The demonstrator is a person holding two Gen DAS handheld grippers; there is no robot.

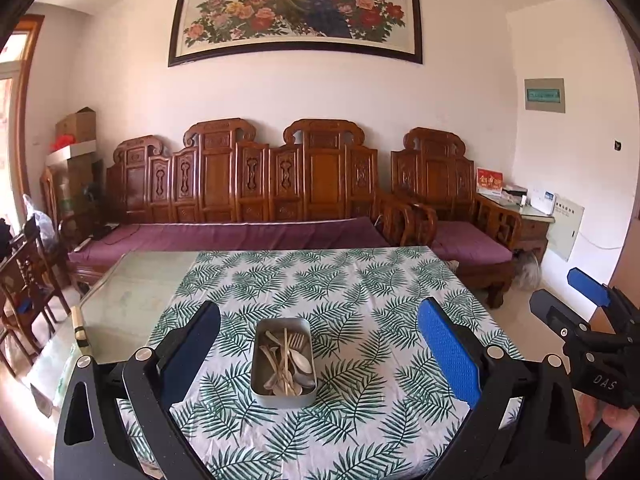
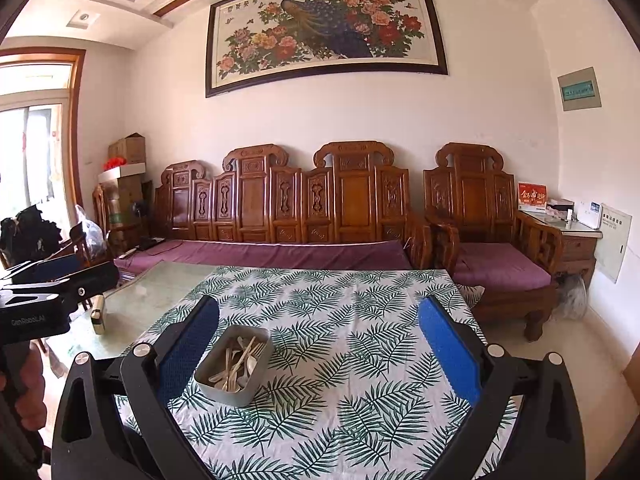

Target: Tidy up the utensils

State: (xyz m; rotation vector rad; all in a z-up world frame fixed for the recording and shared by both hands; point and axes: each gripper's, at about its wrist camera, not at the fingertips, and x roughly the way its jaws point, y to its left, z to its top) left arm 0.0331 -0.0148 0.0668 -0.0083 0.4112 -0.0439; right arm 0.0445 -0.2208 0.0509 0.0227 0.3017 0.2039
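Observation:
A grey metal tin [image 1: 260, 394] stands on the leaf-print tablecloth [image 1: 360, 300]. It holds several pale spoons and forks [image 1: 286, 360] in a loose pile. My left gripper [image 1: 318, 354] is open and empty, held above the table with the tin between its fingers in view. My right gripper [image 2: 318, 354] is open and empty too, with the tin [image 2: 224, 394] by its left finger and the utensils [image 2: 240, 364] inside it. The right gripper also shows in the left wrist view [image 1: 576, 300], and the left gripper in the right wrist view [image 2: 60, 276].
The cloth covers the right part of a glass-topped table [image 1: 132, 292]. A small cream and black object [image 1: 80, 330] lies at the table's left edge. A carved wooden sofa [image 1: 248, 184] with purple cushions stands behind, and a wooden chair [image 1: 24, 292] at left.

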